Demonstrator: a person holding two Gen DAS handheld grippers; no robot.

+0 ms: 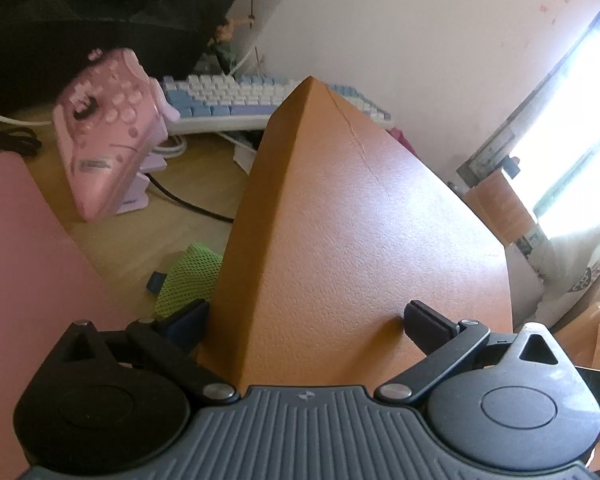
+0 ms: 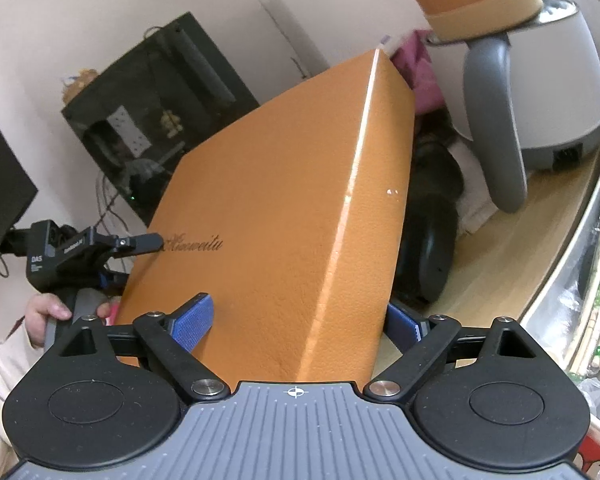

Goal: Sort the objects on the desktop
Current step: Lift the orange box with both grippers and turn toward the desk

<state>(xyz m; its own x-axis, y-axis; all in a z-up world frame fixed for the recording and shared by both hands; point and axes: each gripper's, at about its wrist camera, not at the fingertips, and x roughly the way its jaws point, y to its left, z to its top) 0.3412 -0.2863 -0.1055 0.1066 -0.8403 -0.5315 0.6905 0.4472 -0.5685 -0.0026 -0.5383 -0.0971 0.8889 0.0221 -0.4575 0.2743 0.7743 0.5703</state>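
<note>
A large orange textured box [image 1: 340, 240] fills both views and is held off the desk, tilted. My left gripper [image 1: 308, 324] is shut on one end of it, one finger on each side. My right gripper [image 2: 300, 316] is shut on the other end [image 2: 284, 216], its blue pads against both faces. The left gripper [image 2: 112, 248] also shows in the right wrist view, clamped on the box's far edge beside gold lettering.
A pink game controller [image 1: 108, 132] stands on a stand, with a blue-white keyboard [image 1: 252, 100] behind it. A green mesh cloth [image 1: 188, 276] lies on the wooden desk [image 1: 112, 248]. A white kettle [image 2: 548, 92], a black rounded object [image 2: 428, 240] and a dark glass case [image 2: 156, 108] sit near the box.
</note>
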